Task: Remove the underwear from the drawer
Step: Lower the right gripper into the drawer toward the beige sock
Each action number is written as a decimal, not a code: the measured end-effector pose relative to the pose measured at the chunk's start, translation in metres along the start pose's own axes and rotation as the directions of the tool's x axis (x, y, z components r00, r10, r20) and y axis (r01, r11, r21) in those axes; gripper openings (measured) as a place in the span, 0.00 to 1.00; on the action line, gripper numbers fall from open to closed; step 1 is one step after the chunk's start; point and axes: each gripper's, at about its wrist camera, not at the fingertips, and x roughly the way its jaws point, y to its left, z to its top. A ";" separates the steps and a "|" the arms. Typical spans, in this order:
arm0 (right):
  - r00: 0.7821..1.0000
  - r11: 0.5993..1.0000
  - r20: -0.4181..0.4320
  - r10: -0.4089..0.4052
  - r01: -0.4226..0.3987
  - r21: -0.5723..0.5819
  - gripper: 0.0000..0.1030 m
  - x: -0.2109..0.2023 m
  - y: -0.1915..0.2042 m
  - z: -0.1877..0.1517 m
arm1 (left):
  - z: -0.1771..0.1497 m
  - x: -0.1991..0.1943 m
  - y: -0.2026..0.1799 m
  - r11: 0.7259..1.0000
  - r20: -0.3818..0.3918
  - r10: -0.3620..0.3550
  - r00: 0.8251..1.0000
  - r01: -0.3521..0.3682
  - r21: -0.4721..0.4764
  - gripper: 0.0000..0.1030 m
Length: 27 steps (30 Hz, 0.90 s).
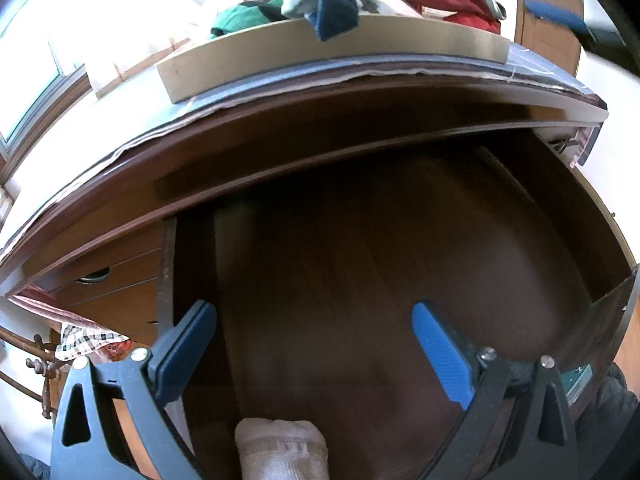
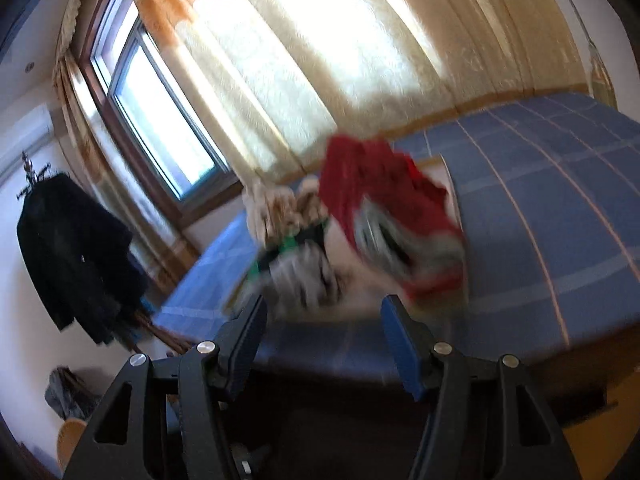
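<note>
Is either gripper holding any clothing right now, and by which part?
No. The left gripper and the right gripper are both open, with nothing between the fingers.

I see a dark smooth wood drawer (image 1: 360, 280), a soft crumpled red cloth garment (image 2: 372, 184) on the matt blue checked bedcover (image 2: 540, 220), and ribbed blue plastic pads (image 1: 440, 356) (metal screws).
</note>
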 end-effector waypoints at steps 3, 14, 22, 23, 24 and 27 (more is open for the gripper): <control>0.999 0.999 -0.026 -0.033 0.034 0.016 0.60 -0.005 -0.010 -0.033 | 0.000 0.000 -0.001 1.000 -0.002 0.005 1.000 -0.005 -0.002 0.97; 0.977 0.989 -0.179 -0.117 0.131 0.071 0.60 0.031 -0.050 -0.098 | -0.001 -0.002 -0.005 0.999 -0.004 0.034 0.999 -0.034 -0.001 0.97; 0.968 0.986 -0.220 -0.124 0.144 0.078 0.60 0.041 -0.055 -0.109 | -0.003 -0.005 -0.010 0.999 0.005 0.051 0.999 -0.051 0.004 0.97; 0.965 0.986 -0.230 -0.128 0.149 0.077 0.60 0.042 -0.054 -0.108 | -0.002 -0.005 -0.009 0.999 0.007 0.051 0.999 -0.051 0.004 0.97; 0.962 0.985 -0.240 -0.132 0.154 0.076 0.60 0.044 -0.054 -0.109 | -0.003 -0.005 -0.010 0.999 0.010 0.052 0.999 -0.052 0.007 0.97; 0.955 0.984 -0.264 -0.137 0.162 0.074 0.60 0.046 -0.054 -0.112 | -0.004 -0.008 -0.011 0.999 0.013 0.052 0.999 -0.052 0.011 0.97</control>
